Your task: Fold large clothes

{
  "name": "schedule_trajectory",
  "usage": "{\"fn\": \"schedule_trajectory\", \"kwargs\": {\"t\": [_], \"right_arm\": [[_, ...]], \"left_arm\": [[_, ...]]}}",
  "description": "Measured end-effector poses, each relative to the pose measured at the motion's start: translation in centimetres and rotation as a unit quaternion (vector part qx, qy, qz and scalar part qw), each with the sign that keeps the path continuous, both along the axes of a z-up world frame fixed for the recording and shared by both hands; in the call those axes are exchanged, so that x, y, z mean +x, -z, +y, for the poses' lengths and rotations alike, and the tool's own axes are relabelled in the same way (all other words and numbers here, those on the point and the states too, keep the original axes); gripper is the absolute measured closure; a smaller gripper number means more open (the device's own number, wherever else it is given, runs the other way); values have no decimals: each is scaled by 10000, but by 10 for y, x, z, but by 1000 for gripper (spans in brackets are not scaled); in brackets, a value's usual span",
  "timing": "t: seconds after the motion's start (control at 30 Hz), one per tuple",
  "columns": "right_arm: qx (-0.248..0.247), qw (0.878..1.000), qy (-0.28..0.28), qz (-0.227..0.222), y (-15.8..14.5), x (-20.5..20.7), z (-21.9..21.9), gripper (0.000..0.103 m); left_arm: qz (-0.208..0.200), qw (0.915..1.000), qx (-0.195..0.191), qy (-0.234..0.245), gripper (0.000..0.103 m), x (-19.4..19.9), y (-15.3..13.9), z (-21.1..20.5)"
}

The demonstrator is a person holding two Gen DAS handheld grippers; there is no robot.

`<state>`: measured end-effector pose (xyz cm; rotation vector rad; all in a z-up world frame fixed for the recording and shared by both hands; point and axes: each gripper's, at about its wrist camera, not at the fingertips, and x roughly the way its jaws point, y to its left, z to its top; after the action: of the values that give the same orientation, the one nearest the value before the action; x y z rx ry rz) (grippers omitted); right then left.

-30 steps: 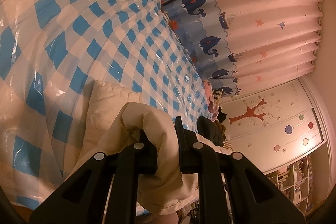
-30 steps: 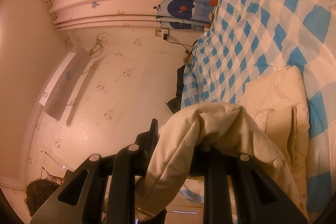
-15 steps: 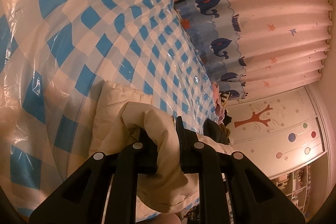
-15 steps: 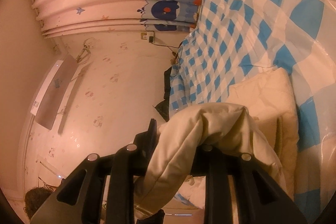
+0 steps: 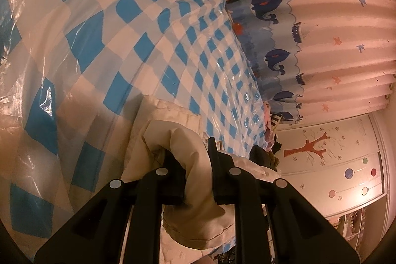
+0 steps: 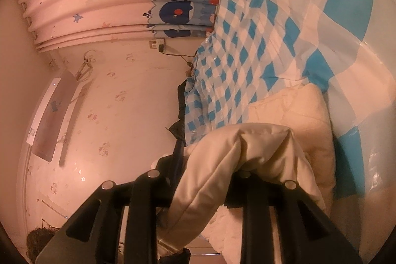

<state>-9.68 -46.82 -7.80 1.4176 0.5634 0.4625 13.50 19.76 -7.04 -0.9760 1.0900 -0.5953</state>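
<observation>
A cream quilted garment [image 5: 178, 140] lies on a bed with a blue-and-white checked plastic cover [image 5: 160, 41]. My left gripper [image 5: 195, 155] is shut on a bunched fold of the garment, which drapes down between the fingers. In the right wrist view, my right gripper [image 6: 210, 160] is shut on another bunched part of the same garment [image 6: 247, 152]; the cloth hides its right finger. The rest of the garment [image 6: 297, 115] lies flat on the checked cover [image 6: 259, 29] beyond it.
A pink curtain with whales and stars [image 5: 309, 29] hangs along the far side of the bed. A wardrobe with a tree design [image 5: 334, 160] and dark piled clothes [image 5: 264, 155] stand past the bed's end. A wall with a socket and cable [image 6: 160, 45] lies at the other end.
Both views have shifted closer over the bed, so the checked cover fills more of each frame. Both grippers keep their hold on the garment.
</observation>
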Motion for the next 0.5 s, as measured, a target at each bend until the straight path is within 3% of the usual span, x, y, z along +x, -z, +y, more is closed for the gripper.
{"fn": "schedule_trajectory", "kwargs": {"t": [0.5], "right_arm": [[-38,9994,-33,345,24,16,-6,75]], "left_arm": [[233,9995,198,-117,88,13,21,-9]]}}
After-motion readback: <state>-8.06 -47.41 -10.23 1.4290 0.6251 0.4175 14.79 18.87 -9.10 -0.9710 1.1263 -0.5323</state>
